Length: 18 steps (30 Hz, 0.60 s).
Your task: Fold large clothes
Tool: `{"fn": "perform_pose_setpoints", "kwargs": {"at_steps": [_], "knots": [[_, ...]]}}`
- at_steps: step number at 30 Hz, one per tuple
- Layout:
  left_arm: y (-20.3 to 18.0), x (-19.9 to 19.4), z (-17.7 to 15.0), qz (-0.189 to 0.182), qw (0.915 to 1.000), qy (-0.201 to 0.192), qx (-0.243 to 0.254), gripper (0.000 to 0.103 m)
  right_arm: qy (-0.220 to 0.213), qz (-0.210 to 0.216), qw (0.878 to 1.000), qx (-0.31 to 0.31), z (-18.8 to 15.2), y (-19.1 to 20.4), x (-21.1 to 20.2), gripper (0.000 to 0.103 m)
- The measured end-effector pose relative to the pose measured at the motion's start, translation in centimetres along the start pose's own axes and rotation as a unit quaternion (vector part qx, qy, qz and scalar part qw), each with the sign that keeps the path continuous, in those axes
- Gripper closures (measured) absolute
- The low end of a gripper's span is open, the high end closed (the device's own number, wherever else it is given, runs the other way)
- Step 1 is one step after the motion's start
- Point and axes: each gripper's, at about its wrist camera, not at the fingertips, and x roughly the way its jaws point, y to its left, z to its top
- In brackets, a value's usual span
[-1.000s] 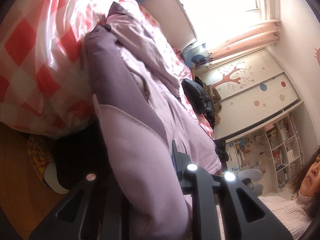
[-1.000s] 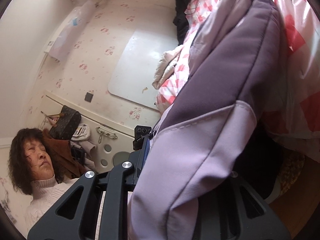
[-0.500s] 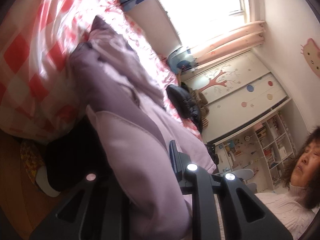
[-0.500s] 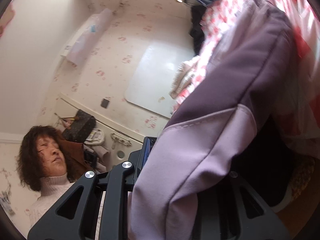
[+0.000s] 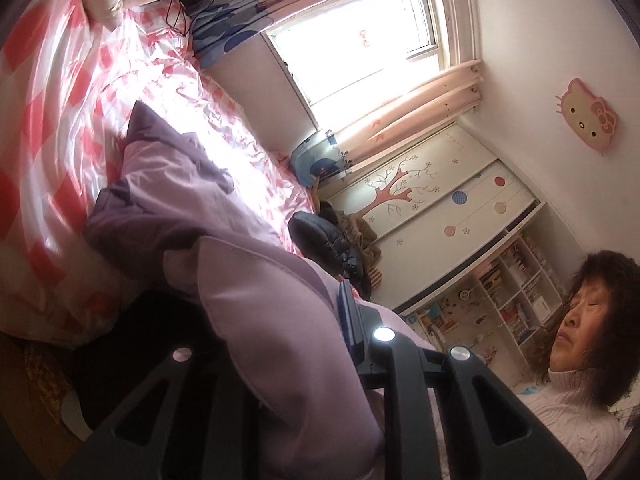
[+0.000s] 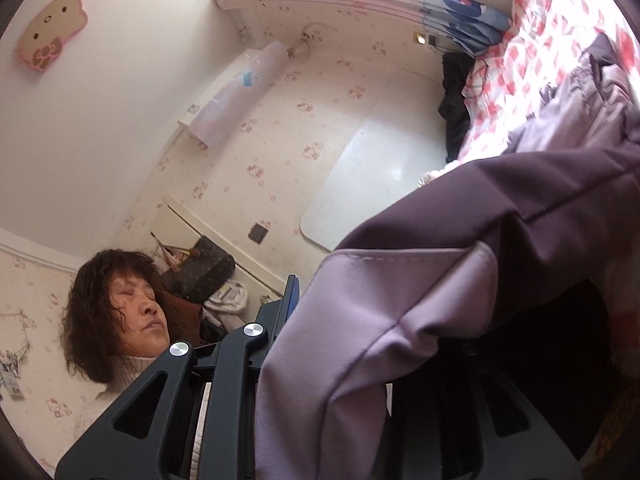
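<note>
At the bottom centre of the left wrist view, the left gripper [image 5: 280,360] is pinched on a pale lilac edge of the purple garment [image 5: 168,200]. At the bottom centre of the right wrist view, the right gripper [image 6: 360,380] clamps another lilac edge of the same garment [image 6: 500,216]. Beyond the jaws, the cloth runs toward the upper part of each frame onto the red-checked bedspread [image 5: 52,128], where its far part lies bunched. Compared with a second ago, both views show more window [image 5: 360,36] and wall and less bedspread, so both held edges have risen. Judgement: the near edge is being lifted clear for folding over; the far bunching may spoil the fold.
</note>
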Motion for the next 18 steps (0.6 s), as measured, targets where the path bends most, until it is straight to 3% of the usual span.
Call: {"fn": "perform_pose_setpoints", "kwargs": {"at_steps": [10,18], "knots": [[0.2,2.5,5.4,-0.006,0.9996,-0.024,0.014,0.084,-0.02,0.009,1.0,-0.014,3.5,-0.4,0.9,0.078],[2.4,4.5,8.7,-0.014,0.999,-0.043,-0.004,0.084,-0.027,-0.001,1.0,-0.012,5.8,-0.9,0.9,0.078]]}}
